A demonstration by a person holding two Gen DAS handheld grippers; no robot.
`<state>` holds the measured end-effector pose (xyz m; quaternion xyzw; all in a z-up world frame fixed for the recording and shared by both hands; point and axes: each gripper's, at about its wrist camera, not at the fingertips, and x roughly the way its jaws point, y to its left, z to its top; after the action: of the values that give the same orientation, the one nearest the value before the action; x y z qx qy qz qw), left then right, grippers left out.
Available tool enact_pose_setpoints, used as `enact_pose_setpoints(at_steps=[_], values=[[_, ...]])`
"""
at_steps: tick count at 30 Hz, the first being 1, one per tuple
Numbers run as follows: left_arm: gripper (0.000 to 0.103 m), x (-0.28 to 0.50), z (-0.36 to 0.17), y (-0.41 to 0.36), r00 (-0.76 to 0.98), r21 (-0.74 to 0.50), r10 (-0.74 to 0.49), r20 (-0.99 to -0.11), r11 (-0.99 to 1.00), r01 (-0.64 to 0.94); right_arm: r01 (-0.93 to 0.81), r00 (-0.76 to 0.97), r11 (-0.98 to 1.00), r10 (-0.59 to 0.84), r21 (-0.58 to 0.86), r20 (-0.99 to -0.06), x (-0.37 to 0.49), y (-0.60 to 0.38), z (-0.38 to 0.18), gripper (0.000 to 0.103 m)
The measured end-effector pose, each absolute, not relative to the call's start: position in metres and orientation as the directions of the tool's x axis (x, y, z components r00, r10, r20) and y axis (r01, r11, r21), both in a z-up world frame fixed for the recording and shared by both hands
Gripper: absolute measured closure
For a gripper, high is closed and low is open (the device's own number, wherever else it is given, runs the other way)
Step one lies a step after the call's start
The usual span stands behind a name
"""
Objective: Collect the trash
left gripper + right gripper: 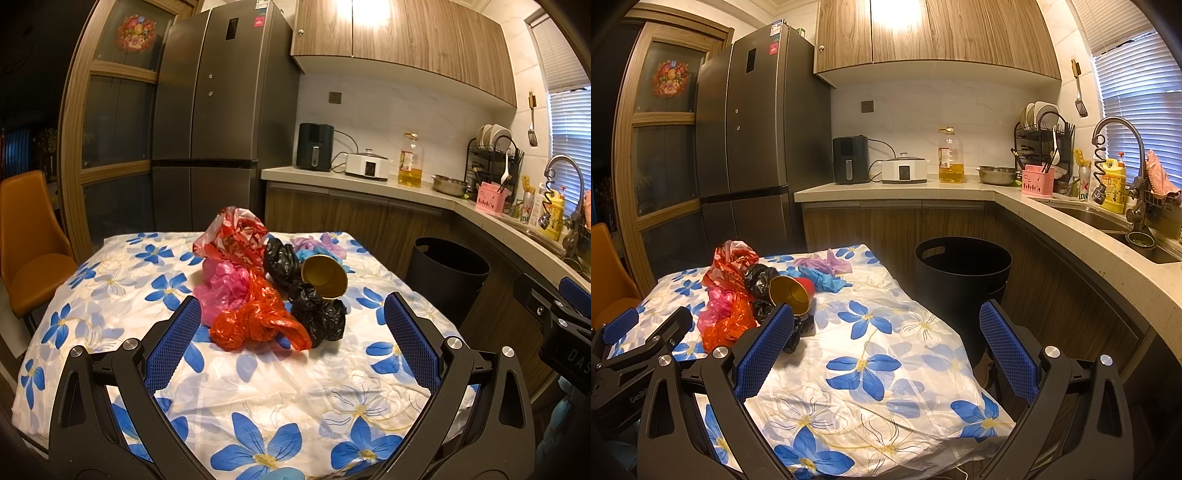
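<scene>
Hovering with both jaws wide and empty, I judged my left hand-held gripper (291, 328) should pinch the orange bag (255, 319) lying just ahead on the worktop (258, 387), while my right hand-held gripper (886, 332) faced the black bin (960, 277) ahead.

White tablecloth (258, 384) with blue flowers, orange bag (255, 321), black bags (317, 314), gold-lined cup (325, 277), black bin (960, 273).

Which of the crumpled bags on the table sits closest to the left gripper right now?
The orange-red bag, at the pile's near edge, just ahead of the open left gripper. The pink bag, black bags and red-and-white bag lie farther back.
</scene>
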<state>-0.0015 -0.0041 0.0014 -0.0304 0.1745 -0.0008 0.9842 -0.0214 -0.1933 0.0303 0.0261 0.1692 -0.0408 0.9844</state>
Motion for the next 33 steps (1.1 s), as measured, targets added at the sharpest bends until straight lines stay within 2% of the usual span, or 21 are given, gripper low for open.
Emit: enact_pose_setpoints(at_steps=[33], values=[[0.006, 0.008, -0.008, 0.004, 0.941, -0.077, 0.001, -0.338, 0.997, -0.029, 0.07, 0.939, 0.996, -0.048, 0.051, -0.341, -0.005, -0.195, 0.016, 0.005]])
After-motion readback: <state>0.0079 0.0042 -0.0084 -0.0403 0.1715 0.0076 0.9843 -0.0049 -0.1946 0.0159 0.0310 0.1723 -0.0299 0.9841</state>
